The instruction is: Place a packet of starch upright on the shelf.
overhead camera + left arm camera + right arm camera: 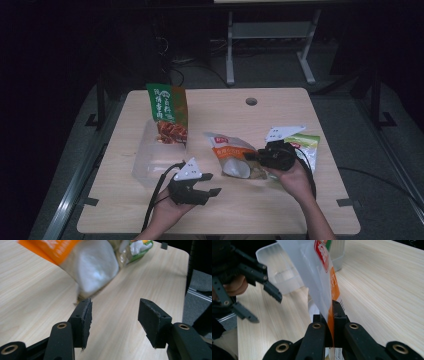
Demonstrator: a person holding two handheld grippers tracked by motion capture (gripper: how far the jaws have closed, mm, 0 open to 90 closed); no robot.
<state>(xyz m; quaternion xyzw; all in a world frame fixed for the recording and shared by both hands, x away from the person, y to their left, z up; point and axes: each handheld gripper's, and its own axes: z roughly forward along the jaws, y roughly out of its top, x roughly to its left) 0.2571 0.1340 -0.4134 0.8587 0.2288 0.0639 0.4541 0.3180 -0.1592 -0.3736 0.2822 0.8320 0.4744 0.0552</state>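
Right tongs point(252, 157) grip the orange pouch point(234, 156) at counter point(280, 210) centre, left tongs point(212, 184) stand open and empty at 7 o'clock; placing it in the clear bin point(150, 162) at 9 o'clock remains.

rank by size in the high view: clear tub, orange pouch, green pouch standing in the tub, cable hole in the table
1. clear tub
2. green pouch and orange pouch: these look about alike, and the right gripper covers part of the orange one, so no ranking between them
3. cable hole, by far the smallest
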